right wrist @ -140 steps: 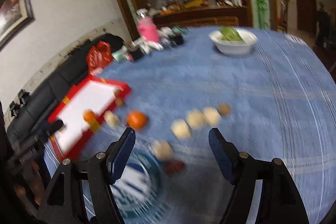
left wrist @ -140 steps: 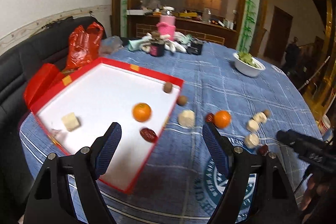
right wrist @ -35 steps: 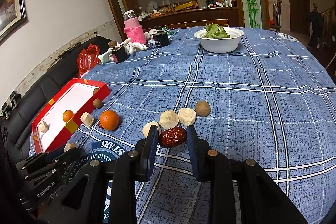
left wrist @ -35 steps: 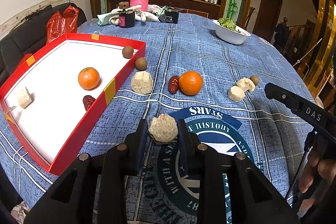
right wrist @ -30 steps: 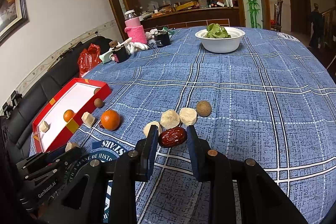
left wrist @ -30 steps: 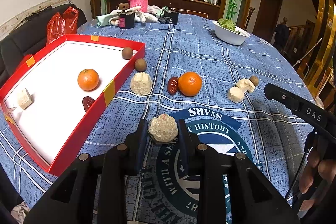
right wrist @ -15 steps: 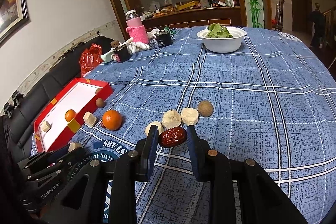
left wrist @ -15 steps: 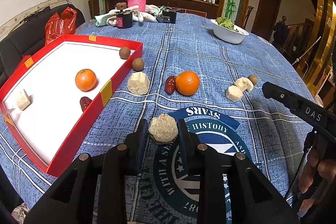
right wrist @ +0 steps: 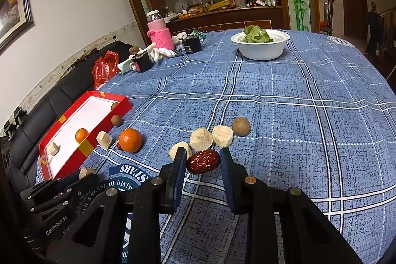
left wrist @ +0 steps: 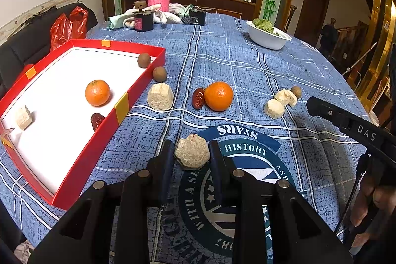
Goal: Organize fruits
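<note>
Meanwhile, the left gripper (left wrist: 191,156) is clamping a pale, lumpy fruit piece (left wrist: 192,152) between nearly closed jaws, while the right gripper (right wrist: 203,161) is pinching a red date (right wrist: 203,161). Just beyond the date, three pale pieces (right wrist: 201,139) are lying. Farther ahead of the left gripper, an orange (left wrist: 219,96) is sitting, and the red tray (left wrist: 138,90) is lying off to its left.

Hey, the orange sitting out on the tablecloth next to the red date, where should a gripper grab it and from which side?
Grip the orange across its widest middle. A red date touches its side toward the red tray, so closing across that line would pinch the date. Better to come from above with the jaws set on the near and far sides, which look clear.
</note>
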`<state>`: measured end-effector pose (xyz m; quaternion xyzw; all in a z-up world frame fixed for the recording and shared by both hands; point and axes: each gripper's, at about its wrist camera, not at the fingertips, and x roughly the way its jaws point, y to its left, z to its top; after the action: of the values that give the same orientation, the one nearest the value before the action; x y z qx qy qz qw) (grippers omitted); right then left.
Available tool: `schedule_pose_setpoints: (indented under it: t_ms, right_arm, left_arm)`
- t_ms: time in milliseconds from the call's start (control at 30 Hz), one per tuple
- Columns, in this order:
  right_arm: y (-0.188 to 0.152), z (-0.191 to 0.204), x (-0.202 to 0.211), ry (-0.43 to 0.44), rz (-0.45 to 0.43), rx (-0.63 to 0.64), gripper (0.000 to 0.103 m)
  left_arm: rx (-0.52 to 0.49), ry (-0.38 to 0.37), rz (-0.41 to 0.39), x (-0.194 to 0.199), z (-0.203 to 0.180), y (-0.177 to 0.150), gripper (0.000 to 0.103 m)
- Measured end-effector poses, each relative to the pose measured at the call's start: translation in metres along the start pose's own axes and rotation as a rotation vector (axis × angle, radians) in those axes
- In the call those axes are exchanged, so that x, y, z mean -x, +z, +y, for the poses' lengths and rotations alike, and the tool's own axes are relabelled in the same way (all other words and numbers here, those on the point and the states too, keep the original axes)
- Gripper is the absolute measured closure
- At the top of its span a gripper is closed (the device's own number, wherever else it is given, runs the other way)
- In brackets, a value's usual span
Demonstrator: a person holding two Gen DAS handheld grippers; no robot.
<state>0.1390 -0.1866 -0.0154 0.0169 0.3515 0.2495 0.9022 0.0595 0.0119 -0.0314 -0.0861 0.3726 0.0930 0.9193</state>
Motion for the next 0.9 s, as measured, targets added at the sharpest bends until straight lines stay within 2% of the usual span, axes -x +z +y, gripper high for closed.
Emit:
schedule_pose_setpoints:
  t_ms: [233,400,433,500,600,700,800,900]
  right_arm:
    - [0.000,0.002,0.000,-0.004,-0.004,0.014,0.074]
    - [0.000,0.002,0.001,-0.013,-0.005,0.012,0.074]
    - [0.000,0.004,0.000,-0.015,0.003,0.006,0.074]
    - [0.003,0.013,0.002,0.026,0.008,-0.004,0.074]
    - [0.012,0.049,-0.001,0.099,0.011,0.030,0.075]
    - [0.022,0.107,-0.012,0.192,0.020,0.131,0.075]
    - [0.029,0.166,-0.033,0.280,0.039,0.221,0.075]
    - [0.037,0.204,-0.059,0.317,0.052,0.249,0.075]
  left_arm:
    - [0.021,-0.006,-0.024,0.004,0.005,0.000,0.077]
    - [0.083,-0.002,-0.082,0.030,0.030,0.007,0.077]
    - [0.099,0.006,-0.105,0.037,0.039,0.010,0.077]
    - [0.134,0.074,-0.151,0.049,0.063,0.018,0.077]
    - [0.213,0.144,-0.130,0.047,0.104,0.027,0.077]
    - [0.283,0.207,-0.102,0.041,0.141,0.030,0.077]
    - [0.313,0.238,-0.100,0.037,0.165,0.032,0.077]
    - [0.333,0.253,-0.082,0.027,0.183,0.038,0.077]
